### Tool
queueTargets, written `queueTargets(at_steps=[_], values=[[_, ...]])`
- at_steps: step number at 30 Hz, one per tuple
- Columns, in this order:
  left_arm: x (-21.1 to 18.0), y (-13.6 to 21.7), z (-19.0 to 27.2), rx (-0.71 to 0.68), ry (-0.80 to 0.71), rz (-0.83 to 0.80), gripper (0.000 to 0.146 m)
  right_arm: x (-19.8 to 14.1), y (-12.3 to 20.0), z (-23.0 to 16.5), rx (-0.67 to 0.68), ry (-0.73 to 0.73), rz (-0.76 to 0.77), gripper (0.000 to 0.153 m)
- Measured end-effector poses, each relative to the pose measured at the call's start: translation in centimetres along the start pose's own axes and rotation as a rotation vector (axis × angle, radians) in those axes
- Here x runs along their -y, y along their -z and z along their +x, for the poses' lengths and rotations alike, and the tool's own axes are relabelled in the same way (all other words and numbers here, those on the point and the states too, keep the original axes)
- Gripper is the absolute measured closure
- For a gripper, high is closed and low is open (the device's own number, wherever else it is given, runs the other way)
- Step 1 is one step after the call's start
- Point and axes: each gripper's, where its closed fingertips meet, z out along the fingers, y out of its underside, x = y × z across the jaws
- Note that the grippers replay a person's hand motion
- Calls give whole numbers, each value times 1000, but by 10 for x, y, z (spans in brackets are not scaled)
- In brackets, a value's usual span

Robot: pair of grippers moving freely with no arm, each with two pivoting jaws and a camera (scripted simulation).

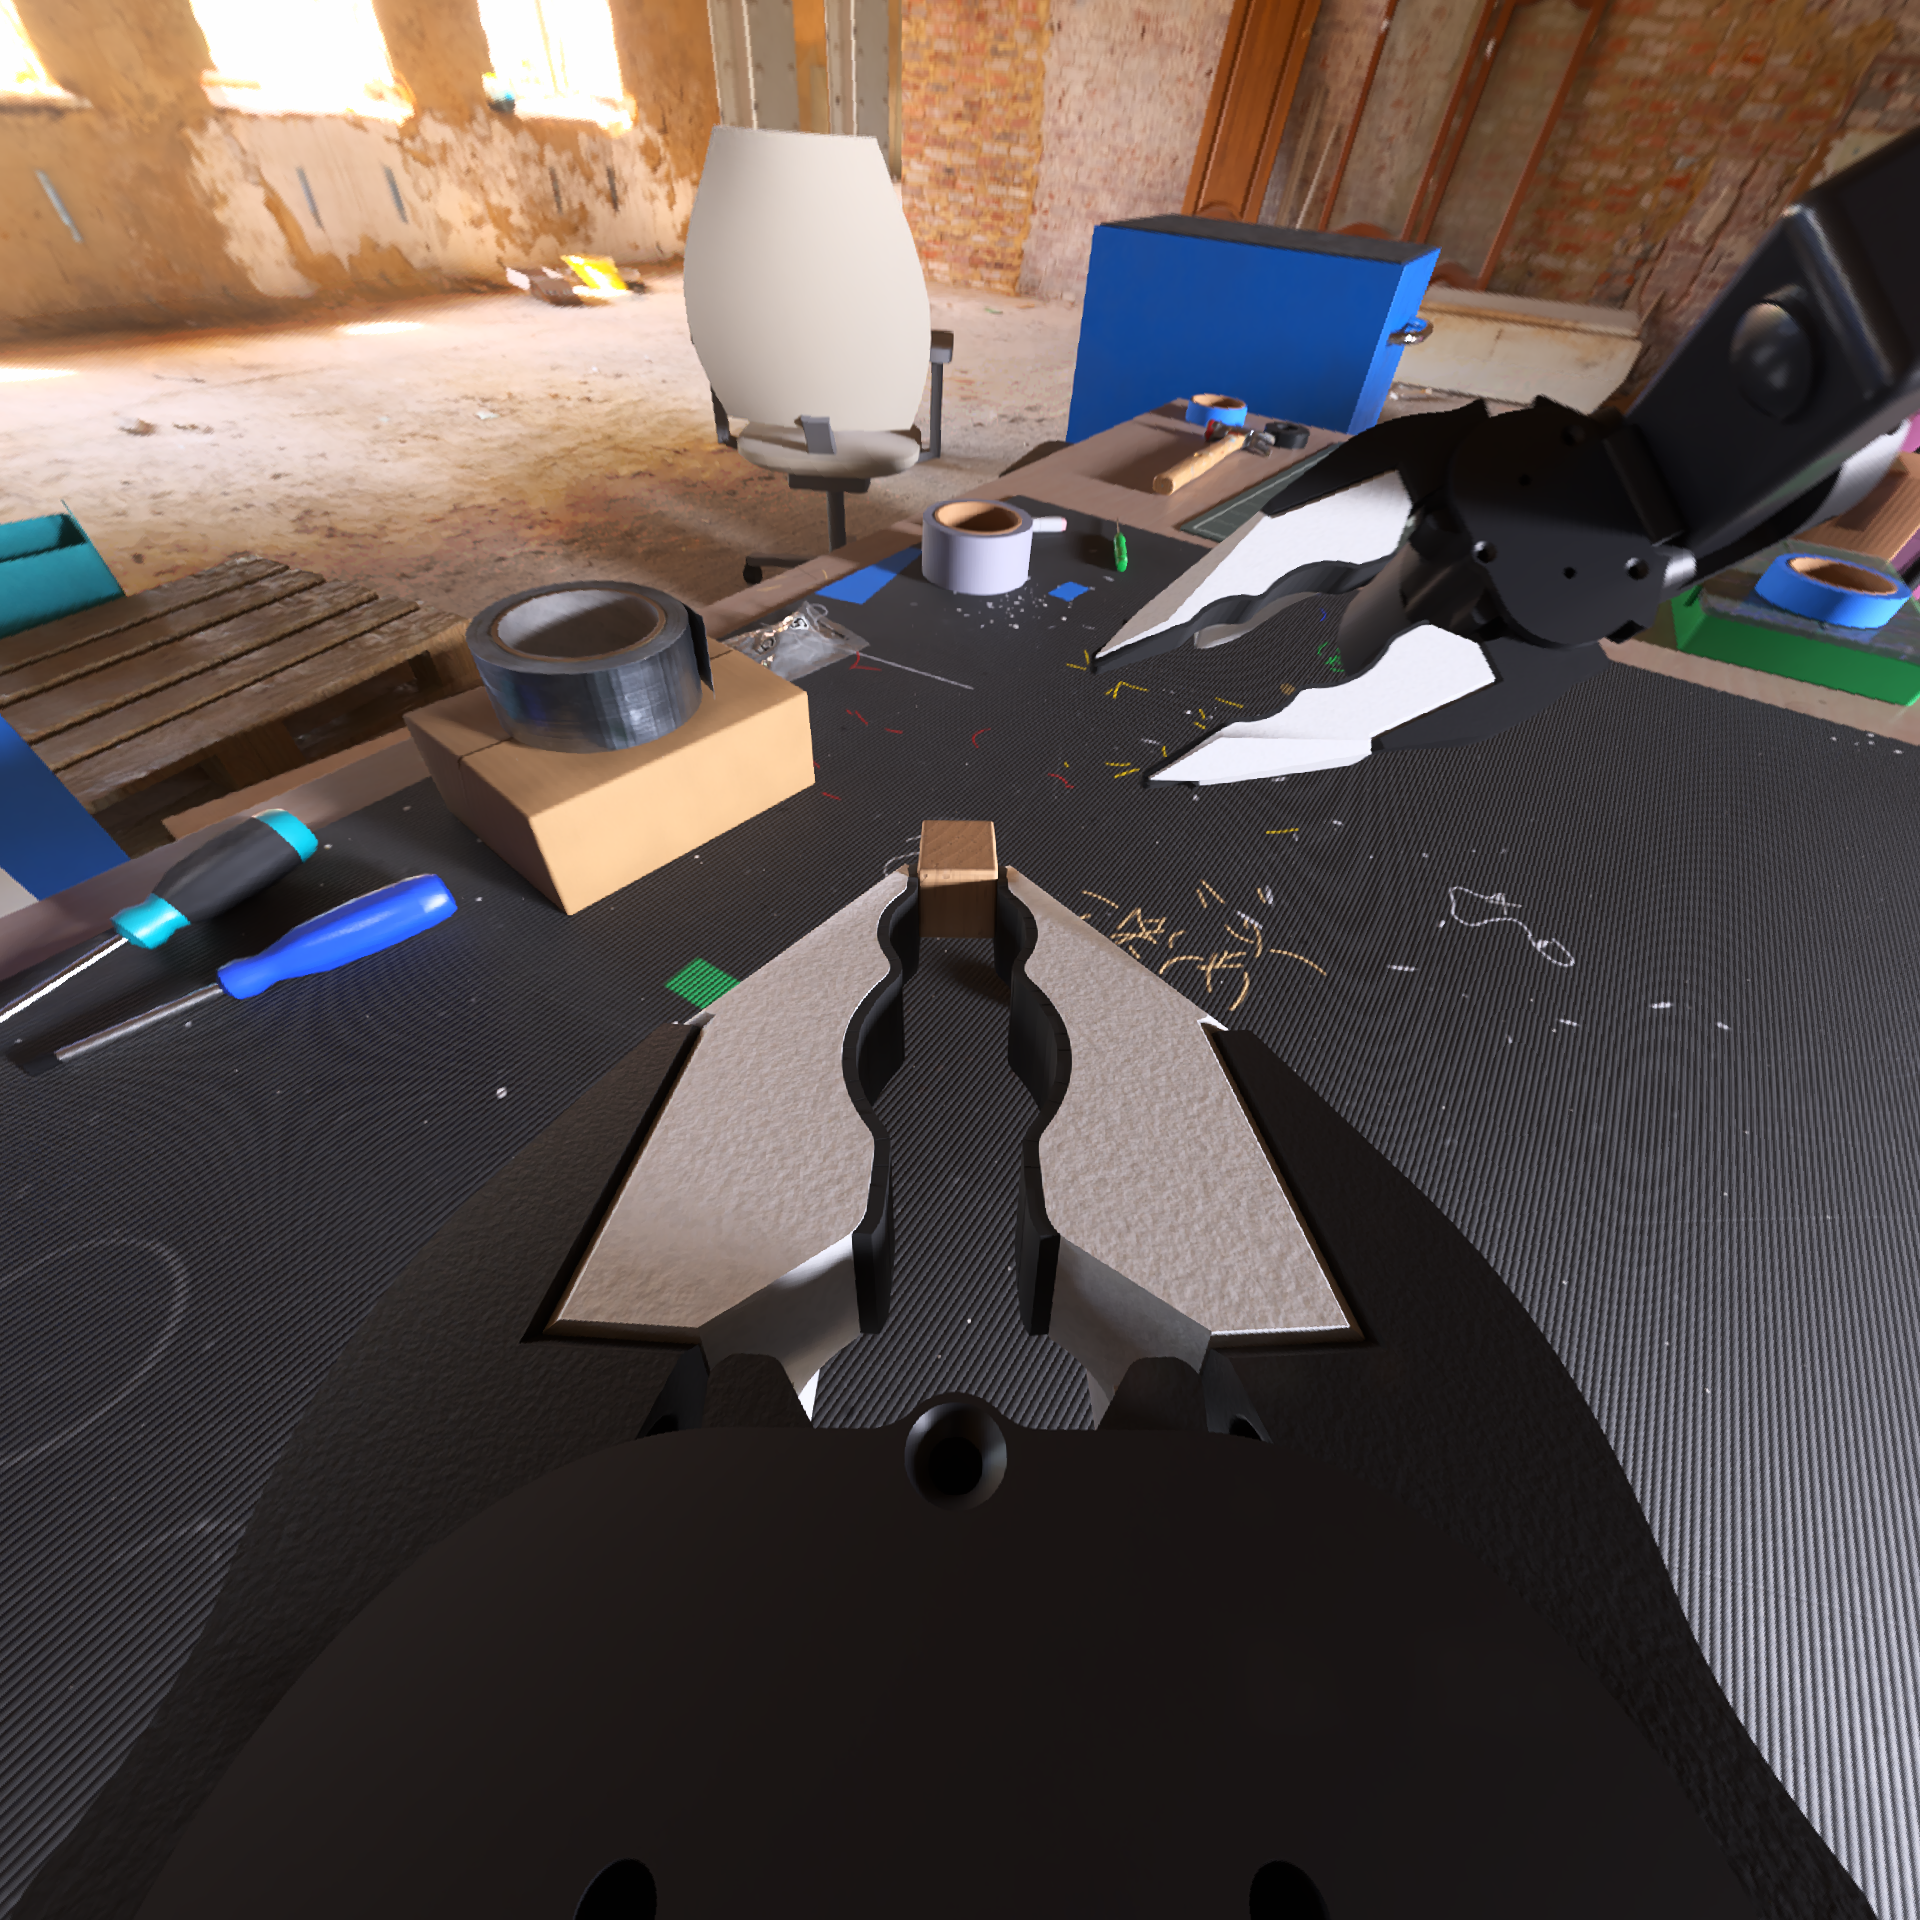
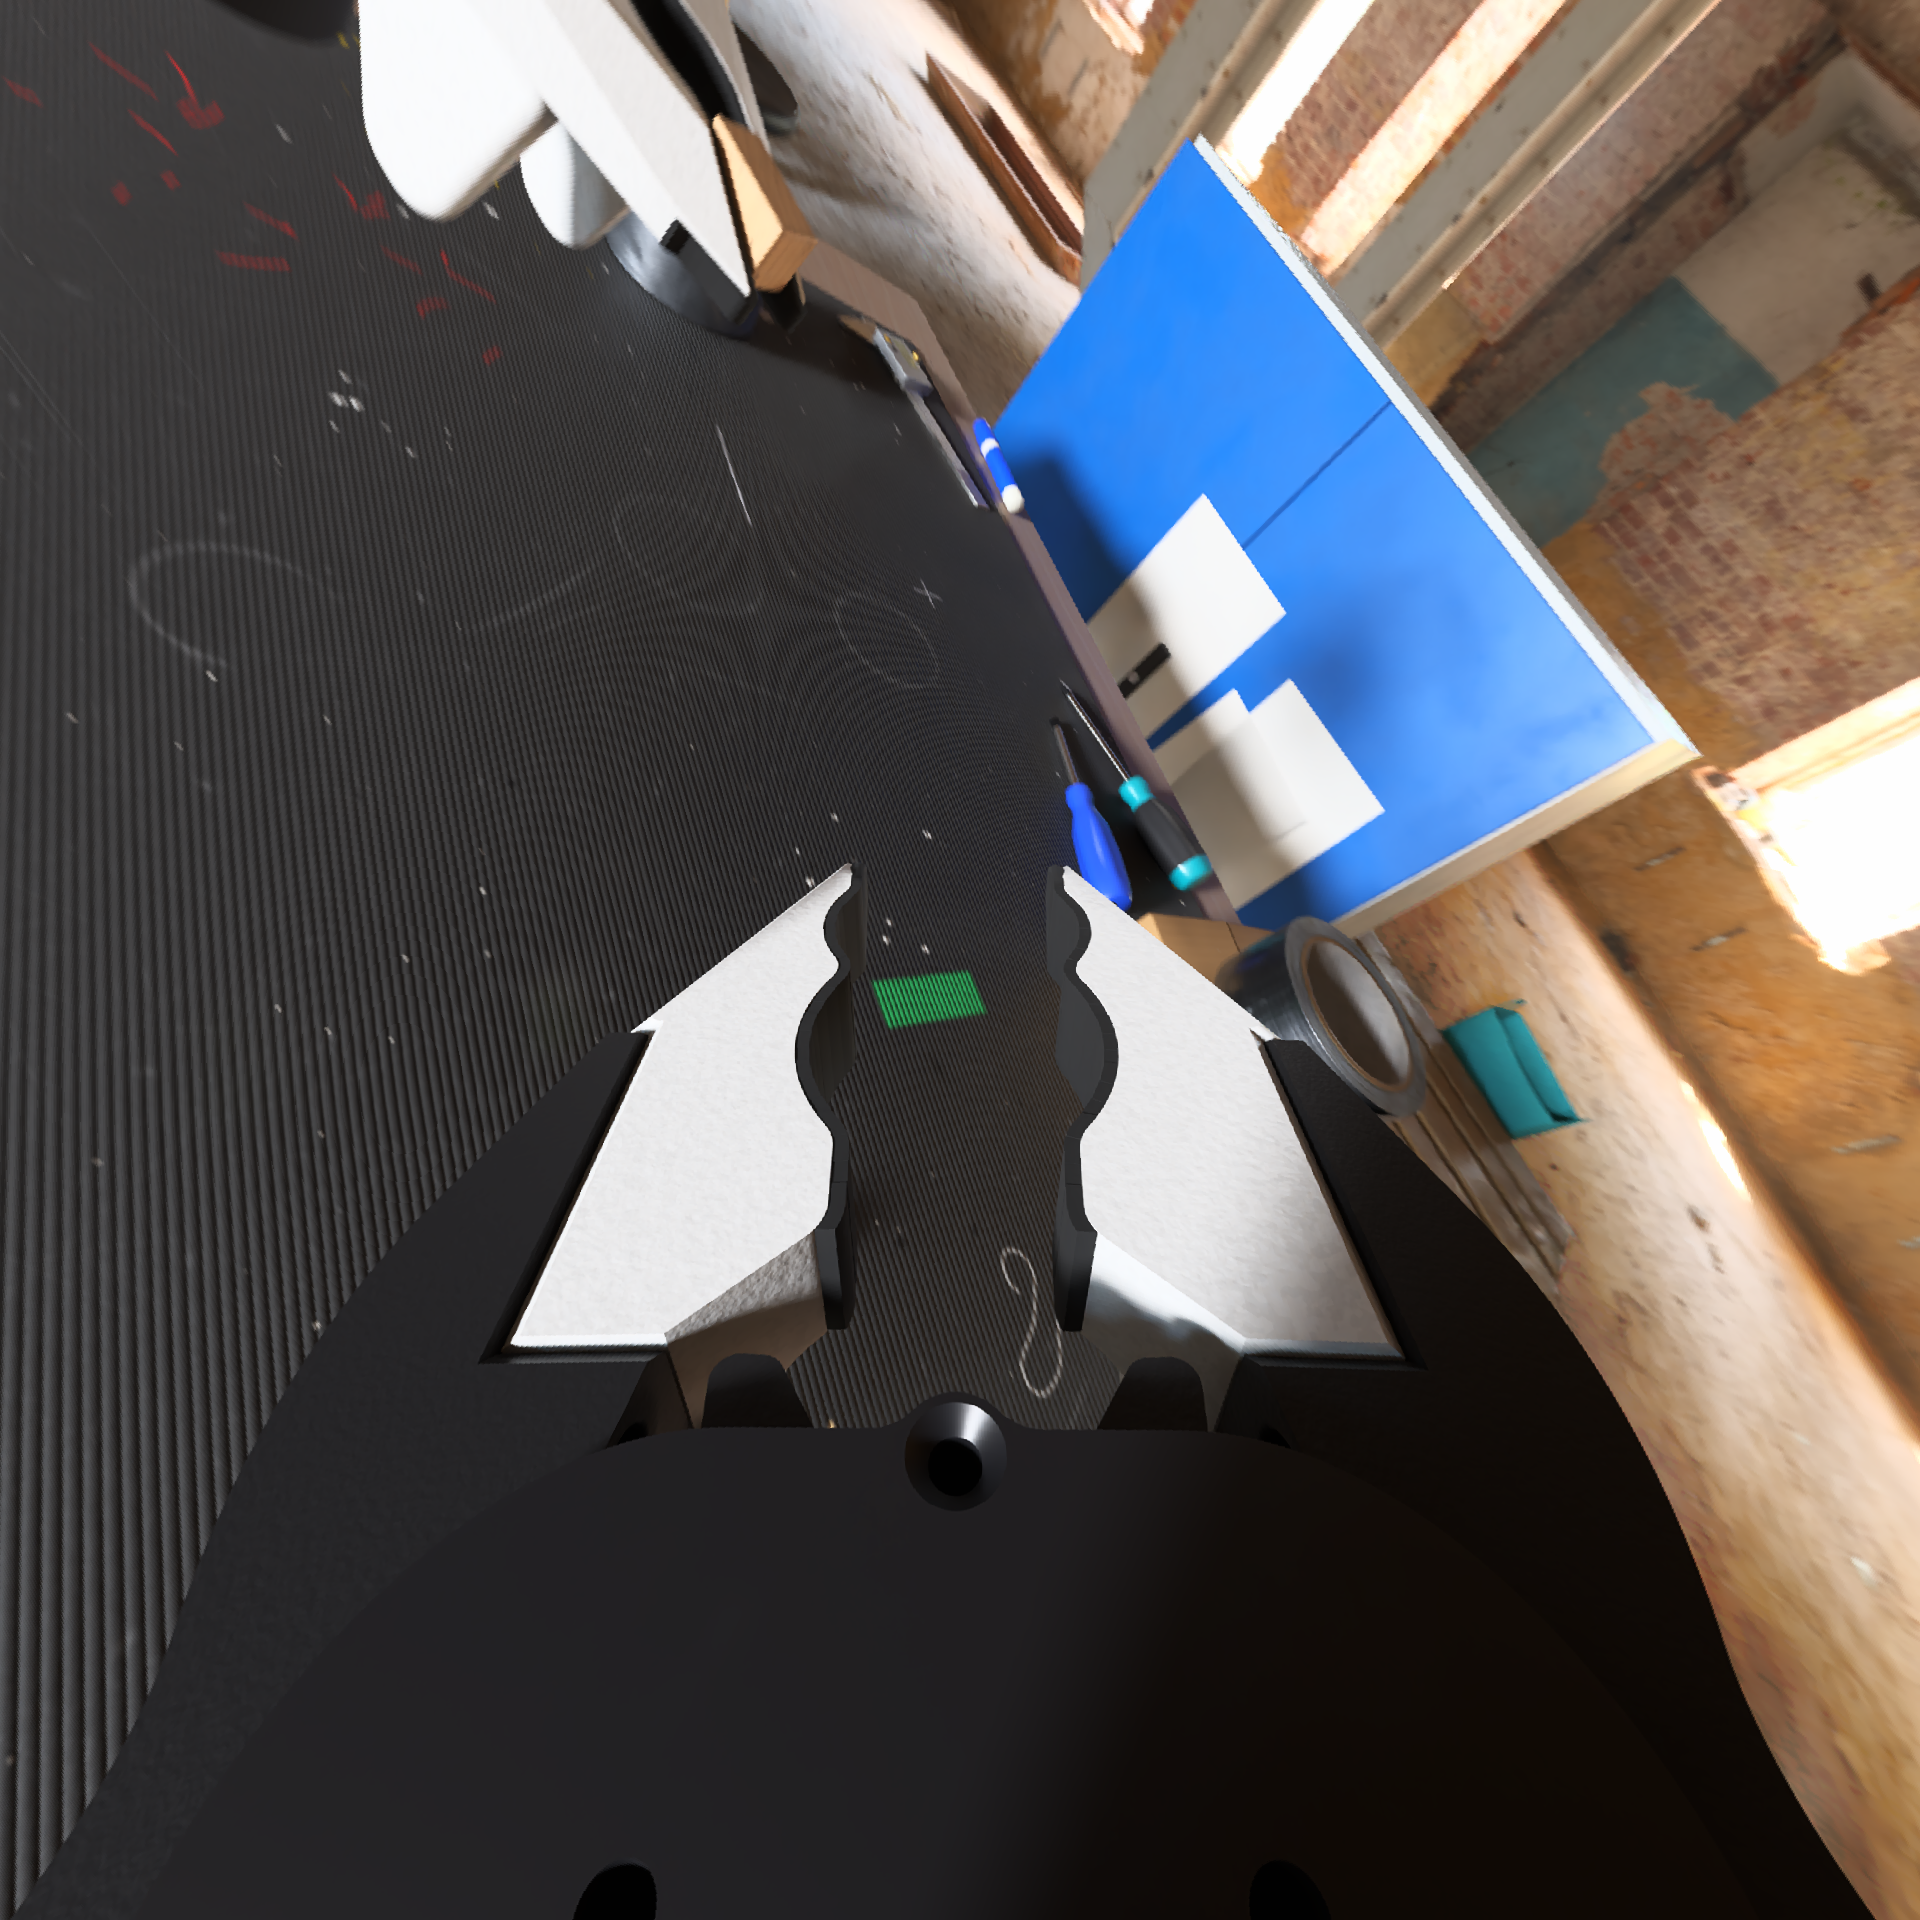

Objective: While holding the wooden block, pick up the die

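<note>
Half the job looks done: left gripper pinches the wooden block, right gripper hangs spread and empty, no die visible.

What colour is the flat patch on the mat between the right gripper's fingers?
Green, a small striped rectangular patch on the dark ribbed mat; clearest in the right wrist view.

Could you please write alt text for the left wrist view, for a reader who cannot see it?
The left gripper is shut on a small wooden block above a dark mat. The right gripper hangs open beyond it, with two screwdrivers and a tape roll on a cardboard box at left.
</note>
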Motion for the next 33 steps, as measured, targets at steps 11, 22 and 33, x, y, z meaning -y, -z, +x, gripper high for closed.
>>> queueTargets(at_steps=[11, 22, 33], values=[[10, -39, -11, 8, -75, -90, 133, -79, 7, -37, 55, 193, -307, 99], [46, -89, -13, -69, -120, -14, 134, -136, 4, -65, 681, 153, -403, 58], [30, -87, -34, -61, -74, -27, 134, -161, -21, -81, 743, -258, -576, 80]])
